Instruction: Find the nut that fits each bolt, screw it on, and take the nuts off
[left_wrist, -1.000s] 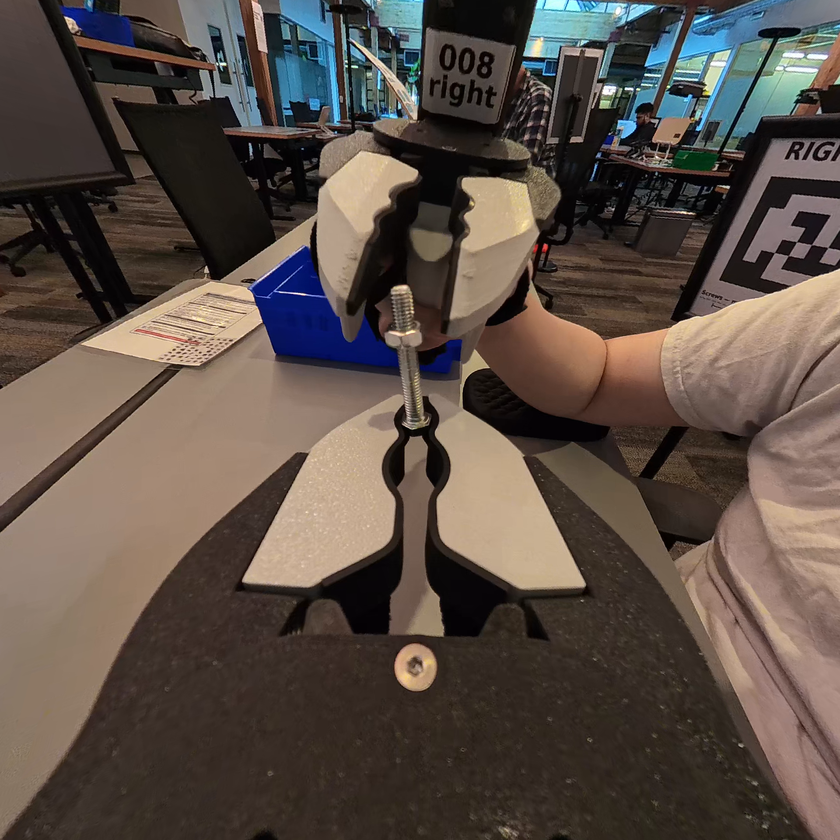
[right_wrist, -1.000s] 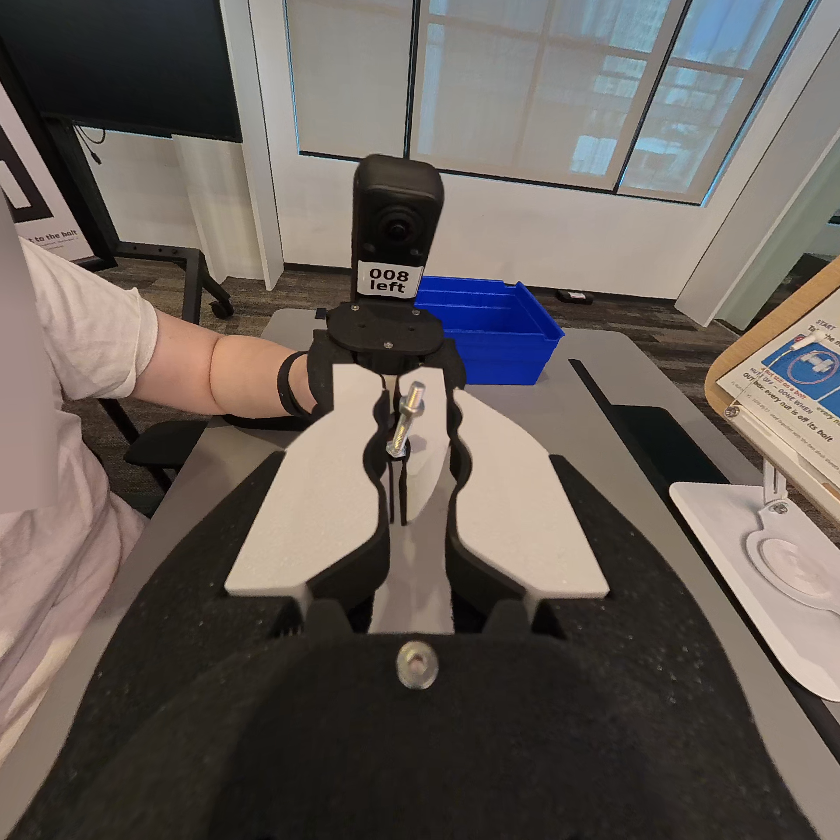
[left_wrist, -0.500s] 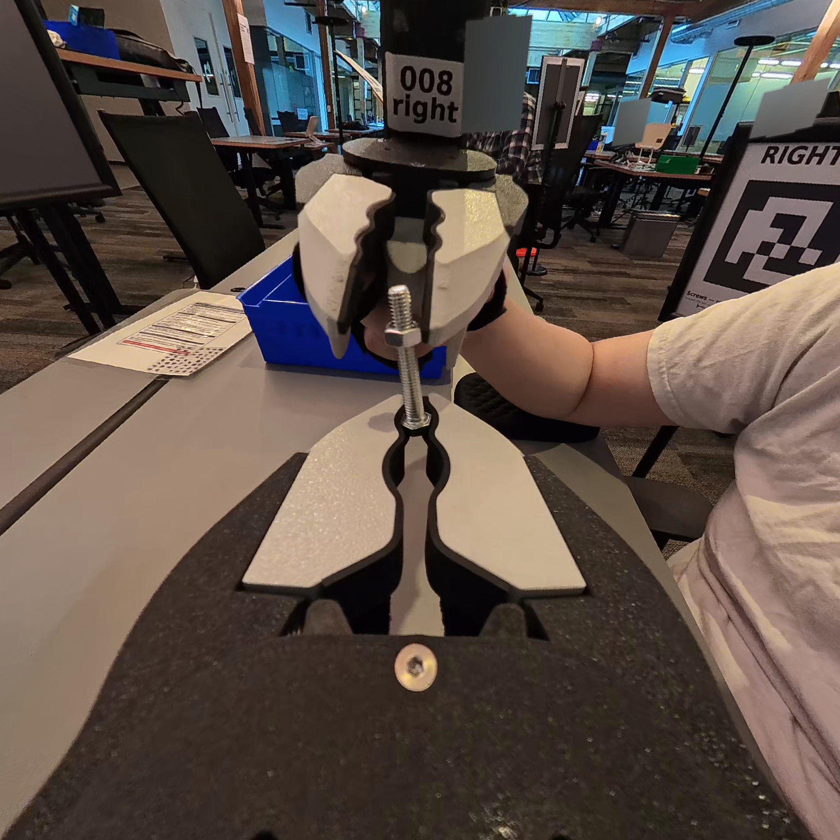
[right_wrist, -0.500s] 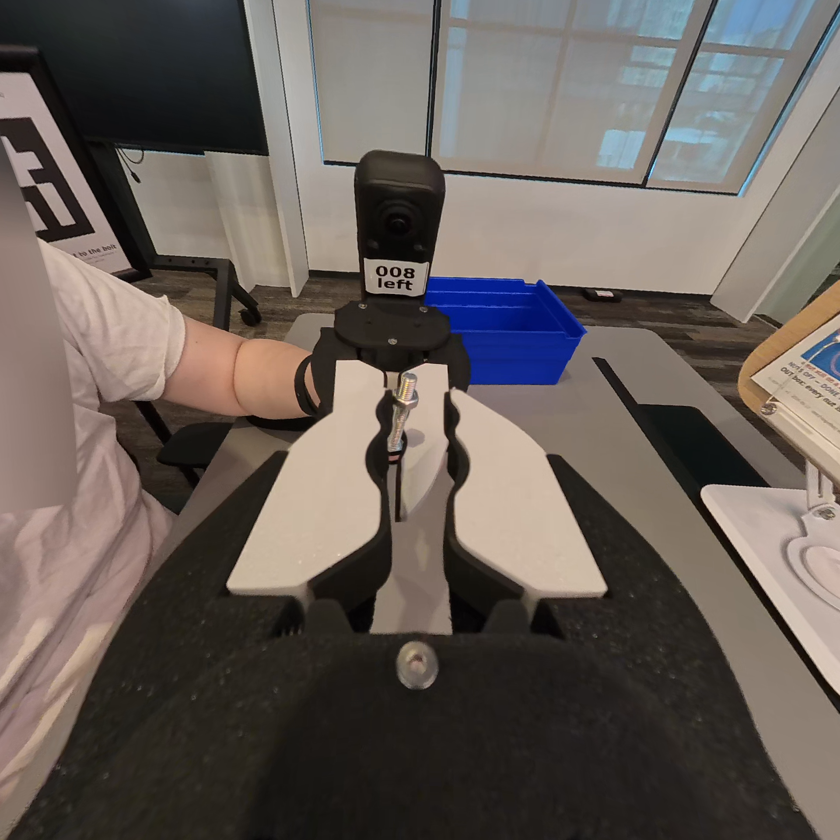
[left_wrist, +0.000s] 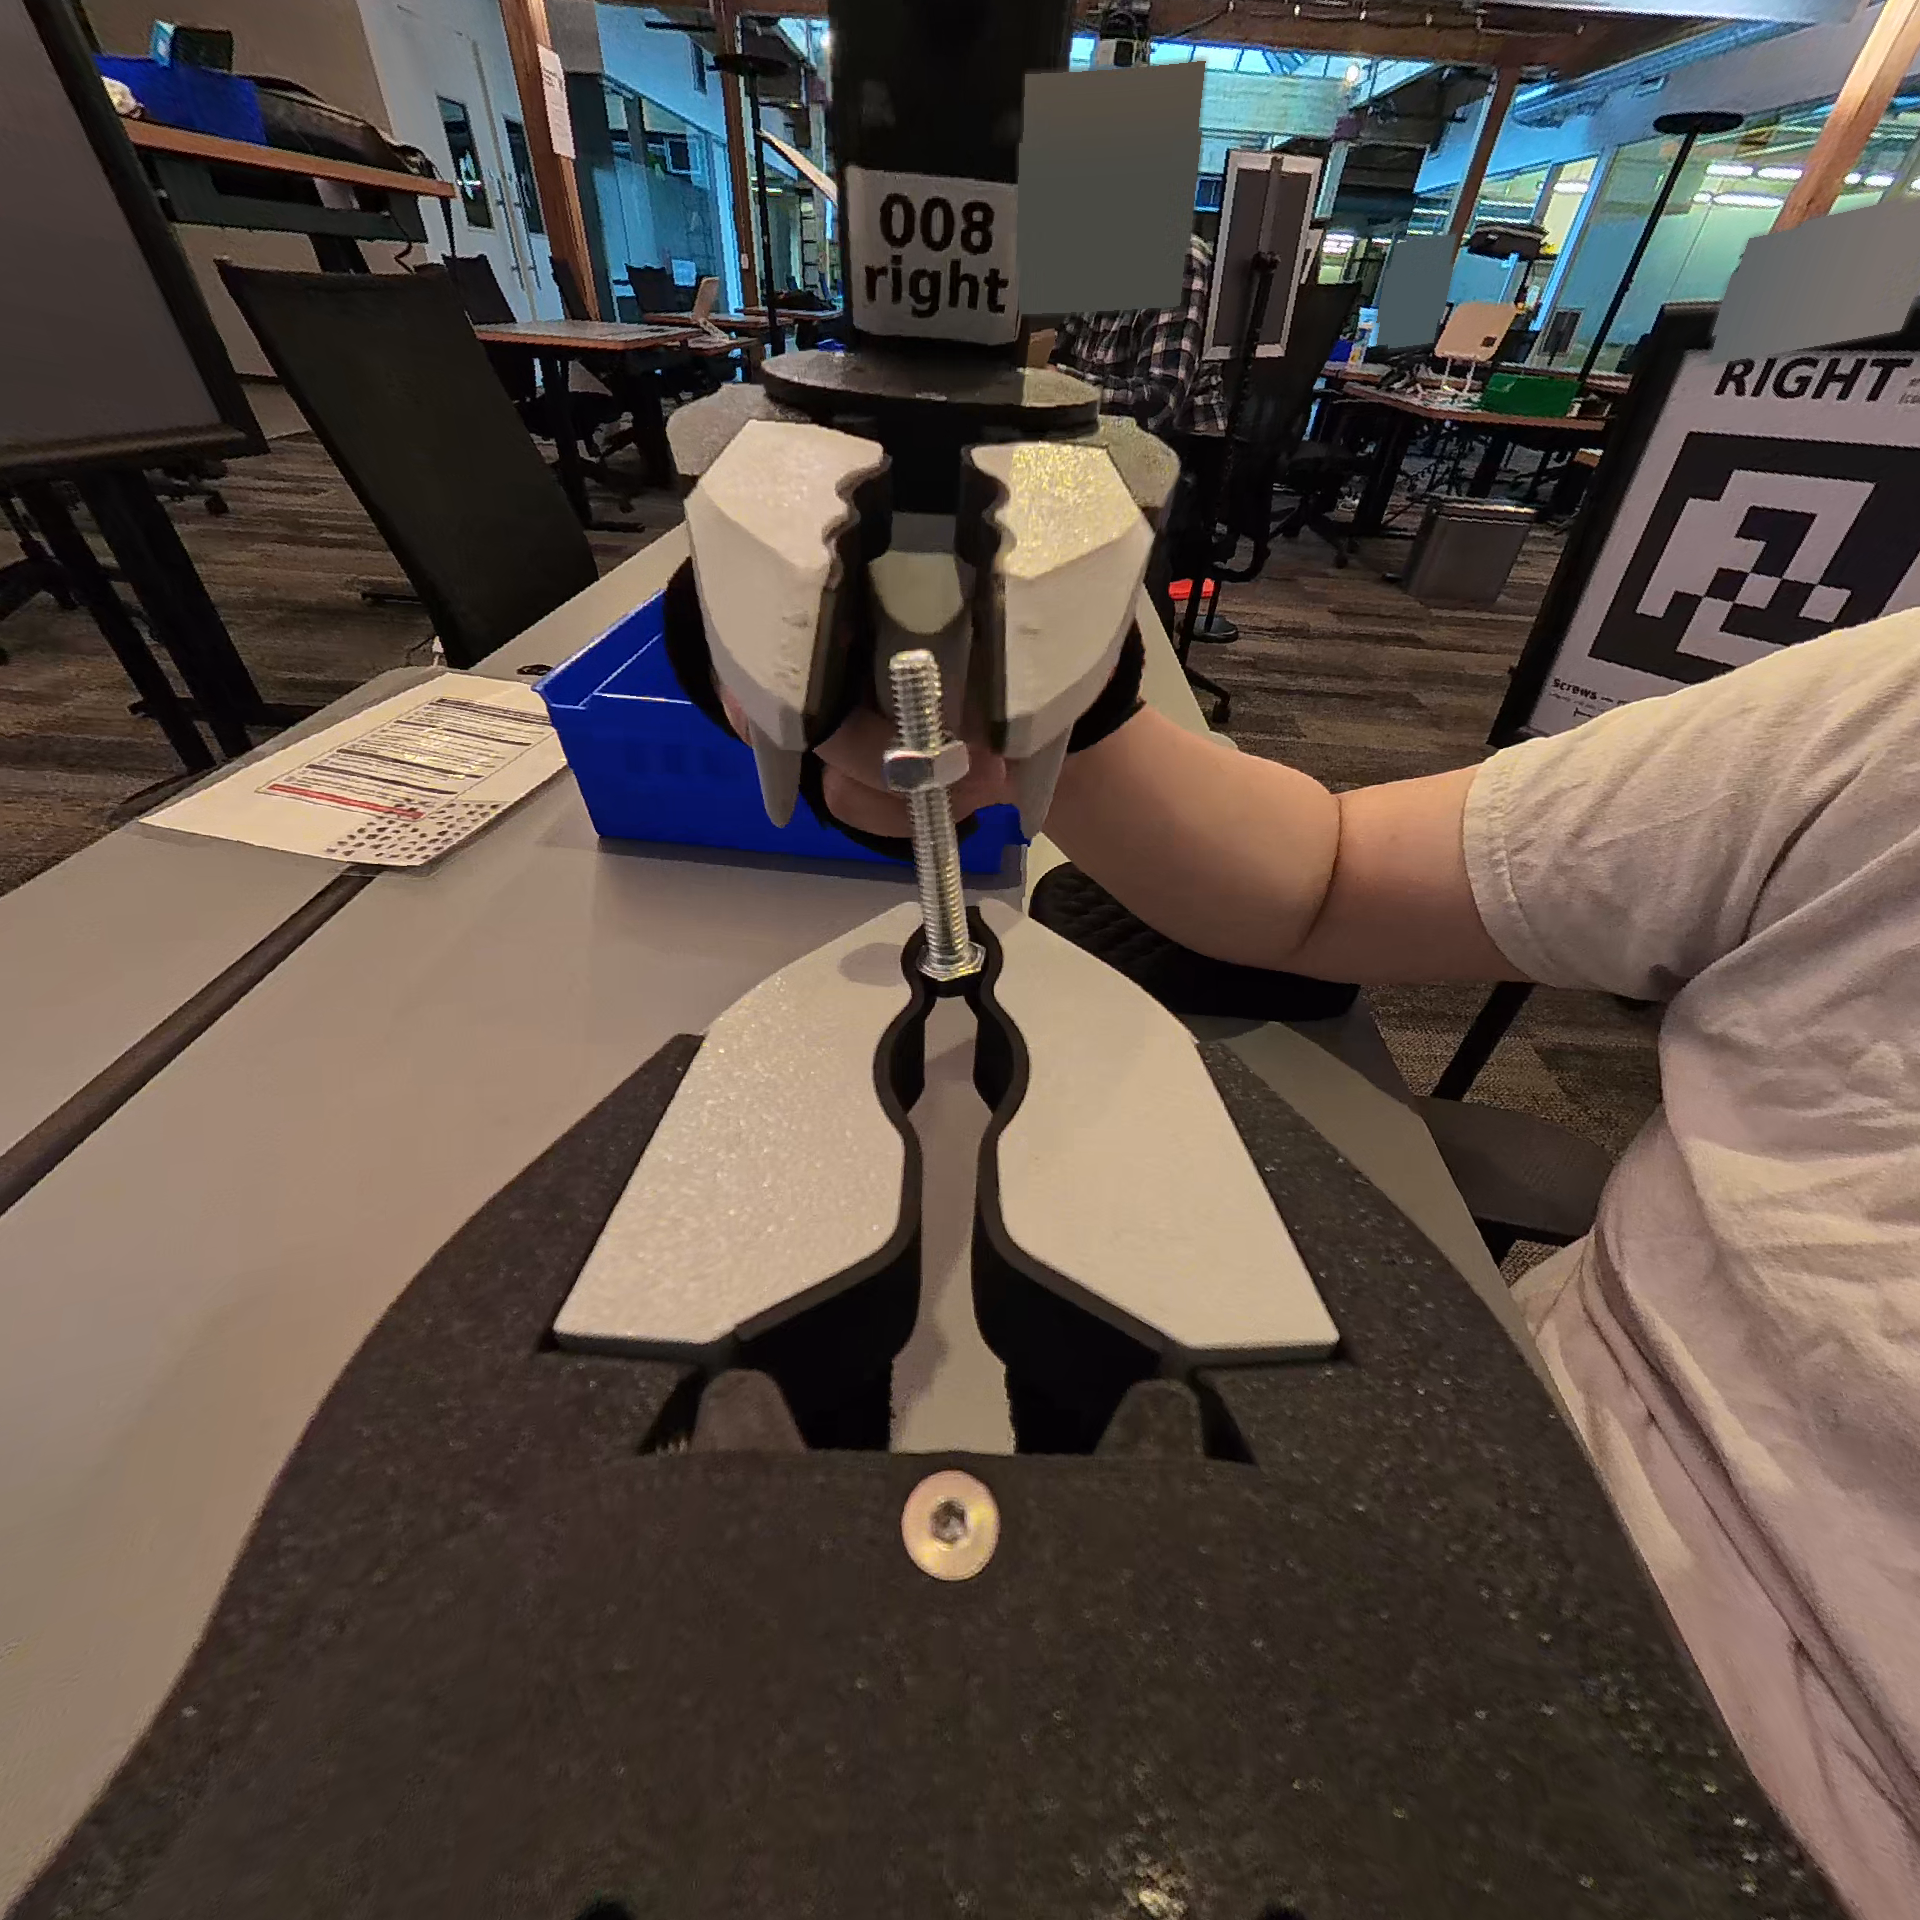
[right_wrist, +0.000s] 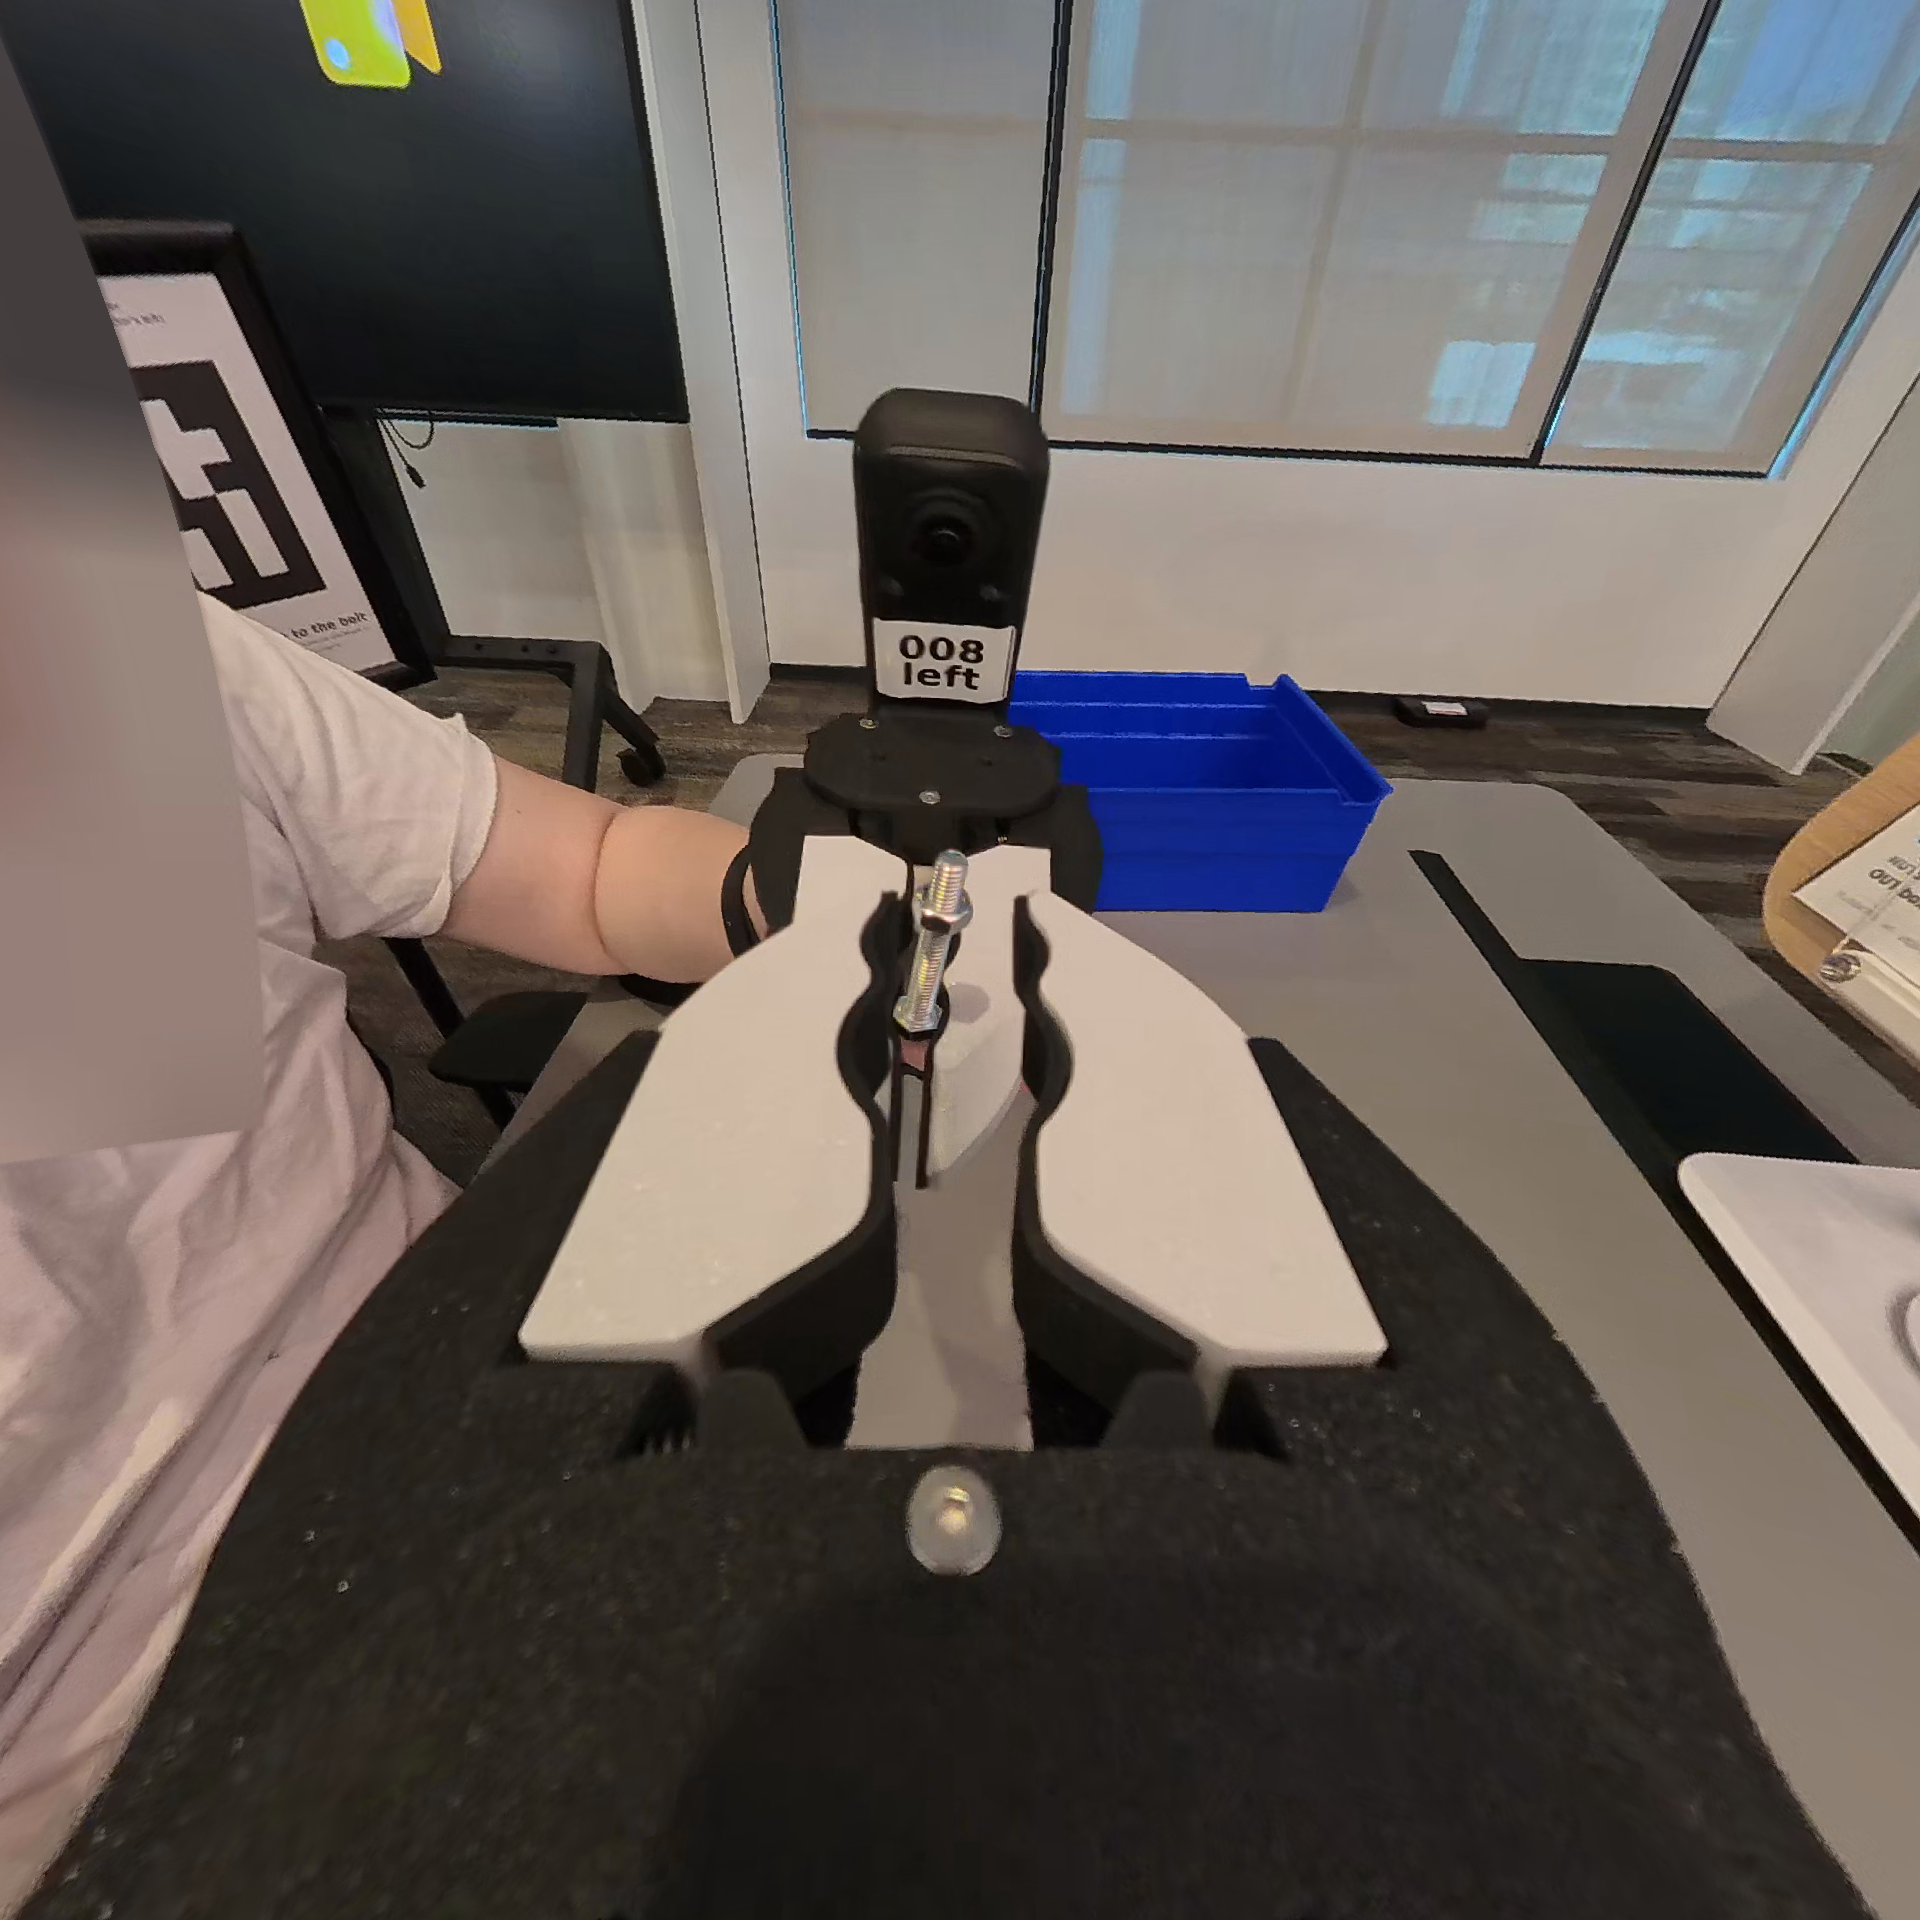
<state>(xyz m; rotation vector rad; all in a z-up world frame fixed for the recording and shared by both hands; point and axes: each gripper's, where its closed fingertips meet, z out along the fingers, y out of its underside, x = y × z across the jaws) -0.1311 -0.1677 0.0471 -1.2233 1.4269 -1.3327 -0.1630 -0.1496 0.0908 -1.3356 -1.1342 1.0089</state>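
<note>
Between the two grippers, above the grey surface (left_wrist: 312, 1039), a silver bolt (left_wrist: 932, 862) stands nearly upright with its head pinched in the tips of the left gripper (left_wrist: 948, 961), whose fingers are pressed together on it — a sensible hold, I'd say, since gripping the head leaves the whole thread free and stops the bolt from turning. A hex nut (left_wrist: 924, 770) sits partway along the thread, nearer the free end than the head, with a stretch of bare thread showing above it. The right gripper (right_wrist: 940, 940) faces the left one head-on, and its fingers stand apart on either side of the shank; from its own camera they flank the nut without clearly touching it, so it grips nothing just now. That spread looks to me like a re-grip between turns, though which way the nut is being turned I cannot tell. Behind them a blue bin (right_wrist: 1195, 800) rests on the surface, well apart from the work, and a printed sheet (left_wrist: 384, 769) lies near it.
</note>
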